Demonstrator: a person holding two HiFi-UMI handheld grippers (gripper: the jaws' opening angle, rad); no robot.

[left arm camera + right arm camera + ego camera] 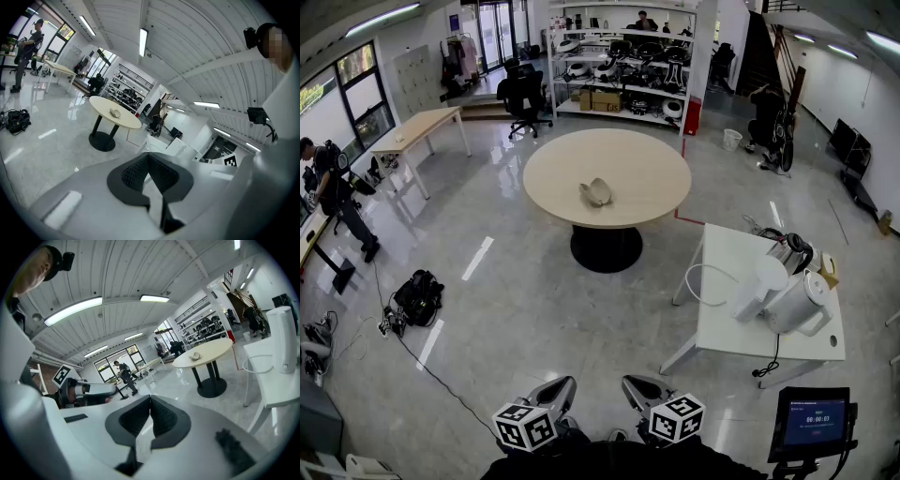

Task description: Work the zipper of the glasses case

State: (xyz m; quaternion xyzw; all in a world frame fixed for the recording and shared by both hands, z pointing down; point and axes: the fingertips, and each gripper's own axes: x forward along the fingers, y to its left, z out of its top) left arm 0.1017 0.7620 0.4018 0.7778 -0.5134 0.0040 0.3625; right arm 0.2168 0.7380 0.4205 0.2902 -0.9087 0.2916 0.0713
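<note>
The glasses case (598,192) is a small pale beige lump lying near the middle of the round wooden table (656,178), far ahead of me across the floor. It also shows small in the left gripper view, case (114,112), and in the right gripper view, case (196,356). Both grippers are held low and close to my body at the bottom of the head view. The left gripper (561,386) is shut with nothing between its jaws (149,157). The right gripper (637,384) is likewise shut and empty (150,399). Neither is near the case.
A white rectangular table (727,337) at the right carries kettles and a white jug (795,302). A black bag (417,298) and a cable lie on the floor at left. A person (333,192) stands far left. A tablet screen (814,422) stands bottom right.
</note>
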